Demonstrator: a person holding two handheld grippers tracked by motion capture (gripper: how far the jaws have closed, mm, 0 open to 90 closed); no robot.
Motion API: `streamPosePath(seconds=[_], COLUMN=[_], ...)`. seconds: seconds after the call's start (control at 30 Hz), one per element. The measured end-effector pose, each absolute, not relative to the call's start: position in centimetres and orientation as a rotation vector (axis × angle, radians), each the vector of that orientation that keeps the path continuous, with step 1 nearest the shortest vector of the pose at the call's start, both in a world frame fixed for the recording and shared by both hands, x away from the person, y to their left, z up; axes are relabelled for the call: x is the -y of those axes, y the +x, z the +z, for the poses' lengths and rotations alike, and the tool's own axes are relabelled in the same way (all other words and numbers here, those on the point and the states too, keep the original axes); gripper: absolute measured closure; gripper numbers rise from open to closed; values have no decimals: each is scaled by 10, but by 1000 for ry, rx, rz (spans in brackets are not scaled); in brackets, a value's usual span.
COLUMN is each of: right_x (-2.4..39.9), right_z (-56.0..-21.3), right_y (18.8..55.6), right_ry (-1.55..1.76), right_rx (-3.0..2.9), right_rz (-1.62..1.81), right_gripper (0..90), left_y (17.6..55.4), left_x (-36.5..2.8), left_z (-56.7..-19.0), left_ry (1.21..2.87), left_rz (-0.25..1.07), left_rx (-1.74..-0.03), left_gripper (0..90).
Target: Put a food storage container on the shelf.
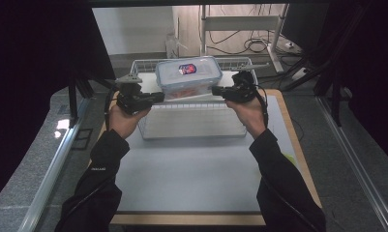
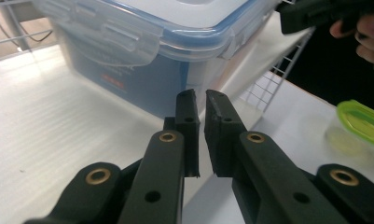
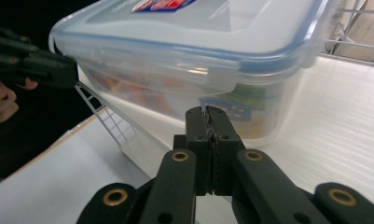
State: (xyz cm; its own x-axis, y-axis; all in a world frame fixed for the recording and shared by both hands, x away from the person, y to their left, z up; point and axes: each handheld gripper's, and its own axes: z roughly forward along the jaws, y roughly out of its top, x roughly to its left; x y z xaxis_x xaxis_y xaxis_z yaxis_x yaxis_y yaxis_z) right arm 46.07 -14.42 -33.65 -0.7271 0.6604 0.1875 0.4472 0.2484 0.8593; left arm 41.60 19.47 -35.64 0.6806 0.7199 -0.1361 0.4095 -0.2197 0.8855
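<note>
Sitting near the top middle of the high view, a clear plastic box (image 1: 188, 76) with a blue-edged lid and a red and blue sticker, tilted, resting across the white wire basket (image 1: 191, 126) on the table (image 1: 182, 174). Holding a black gripper in each hand, both coming up from the bottom of the frame in dark sleeves. Left gripper (image 1: 157, 96) at the left side of the box, tips just beside its lower left corner, touching or not too hard to tell from above. In the left gripper view, left gripper (image 2: 201, 100) almost shut, a thin gap between the two black fingers (image 2: 187, 116), nothing caught in between, tips close to the blue-tinted box wall (image 2: 138, 79) below a folded-up lid clip. At the right edge of that view, a small green lid (image 2: 362, 122) lying on the table. Right gripper (image 1: 216, 90) at the right side of the box in the high view, tips close against it. In the right gripper view, right gripper (image 3: 206, 112) pressed fully shut, fingers (image 3: 196, 128) flat against each other, gripping nothing, tips right up by the box wall (image 3: 184, 93) under a lid clip, with colorful things showing dimly inside. Far off at the upper left of that view, the other gripper by the box corner.
</note>
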Motion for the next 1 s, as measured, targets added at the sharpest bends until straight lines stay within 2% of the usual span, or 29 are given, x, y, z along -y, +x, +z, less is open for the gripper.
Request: streamPosePath(seconds=[0.27,0.7,0.8,1.0], right_x=[138,139,138,135], right_z=[-339,-339,-339,-338], right_y=[465,470,469,460], right_ry=[1039,1038,1032,1000], right_rx=[-2279,-2259,-2266,-2284], right_rz=[1433,1418,1414,1410], right_gripper=[898,898,890,804], left_y=[430,438,435,424], left_x=[-193,-188,-189,-183], left_z=[-355,-356,-357,-357], left_ry=[1828,1818,1794,1786], left_rz=[394,400,381,365], left_rx=[-963,-992,-989,-947], left_gripper=[849,859,834,762])
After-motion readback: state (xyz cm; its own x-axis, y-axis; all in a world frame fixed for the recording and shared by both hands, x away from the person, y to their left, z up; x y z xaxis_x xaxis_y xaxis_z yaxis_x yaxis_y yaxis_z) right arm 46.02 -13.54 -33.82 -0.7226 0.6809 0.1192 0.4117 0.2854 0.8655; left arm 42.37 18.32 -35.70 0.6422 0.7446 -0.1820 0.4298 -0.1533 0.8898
